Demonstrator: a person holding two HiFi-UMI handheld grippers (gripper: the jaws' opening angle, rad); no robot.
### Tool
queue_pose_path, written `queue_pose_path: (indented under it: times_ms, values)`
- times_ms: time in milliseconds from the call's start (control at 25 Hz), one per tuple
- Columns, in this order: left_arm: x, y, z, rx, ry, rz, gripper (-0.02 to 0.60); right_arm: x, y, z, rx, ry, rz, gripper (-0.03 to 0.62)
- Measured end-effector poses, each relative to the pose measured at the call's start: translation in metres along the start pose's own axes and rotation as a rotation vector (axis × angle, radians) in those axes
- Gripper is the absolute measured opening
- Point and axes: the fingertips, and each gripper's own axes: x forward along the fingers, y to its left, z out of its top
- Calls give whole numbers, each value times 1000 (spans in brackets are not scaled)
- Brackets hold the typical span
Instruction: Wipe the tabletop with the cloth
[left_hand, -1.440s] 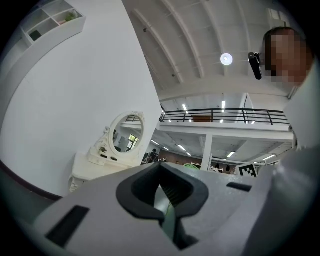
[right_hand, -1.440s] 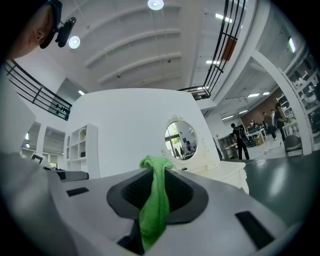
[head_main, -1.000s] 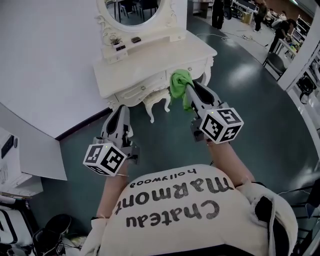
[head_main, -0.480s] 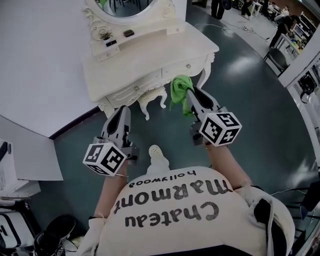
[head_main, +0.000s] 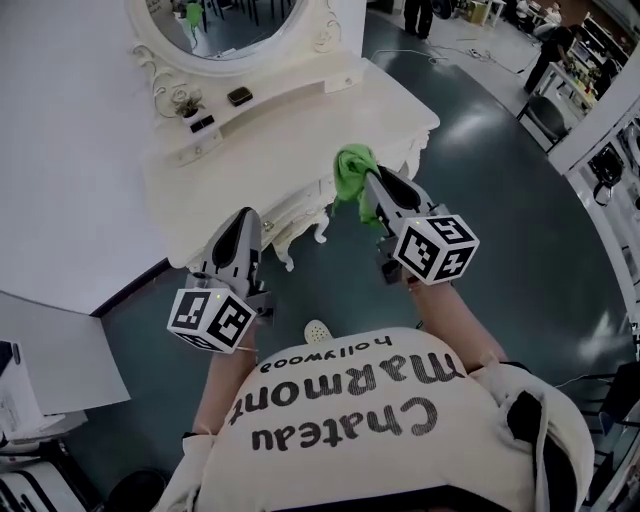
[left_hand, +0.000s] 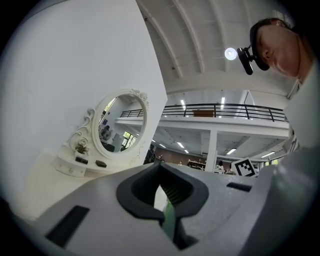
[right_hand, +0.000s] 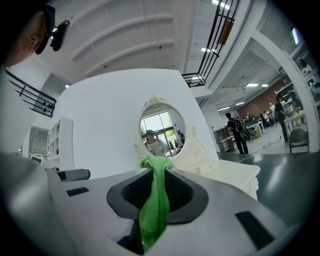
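Observation:
A white dressing table (head_main: 300, 120) with an oval mirror (head_main: 215, 25) stands ahead of me in the head view. My right gripper (head_main: 366, 182) is shut on a green cloth (head_main: 351, 170), which hangs at the front edge of the tabletop. In the right gripper view the cloth (right_hand: 155, 200) is bunched between the shut jaws of the gripper (right_hand: 156, 167), with the mirror (right_hand: 161, 132) beyond. My left gripper (head_main: 241, 222) is shut and holds nothing, just short of the table's front left edge. From the left gripper (left_hand: 161, 172) view the mirror (left_hand: 120, 125) shows at the left.
A small plant (head_main: 185, 103) and two dark items (head_main: 239, 96) sit on the raised shelf under the mirror. A white wall runs along the left. Dark floor (head_main: 500, 220) spreads to the right, with a chair (head_main: 540, 110) and people far off.
Both grippers and my view have come closer to the dressing table. The green cloth has gone from in front of the drawers up to the tabletop's front edge.

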Motion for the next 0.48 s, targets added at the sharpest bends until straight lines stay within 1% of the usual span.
queue_pose_path:
  times_ms: [160, 280, 480]
  values:
    - [38, 33, 21, -7, -13, -13, 9, 51, -15, 18, 20, -20, -6, 84]
    - [60, 60, 34, -7, -23, -9, 8, 87, -21, 28, 32, -34, -7, 84]
    - [84, 97, 45, 11, -23, 10, 9, 133, -24, 32, 48, -41, 12, 84]
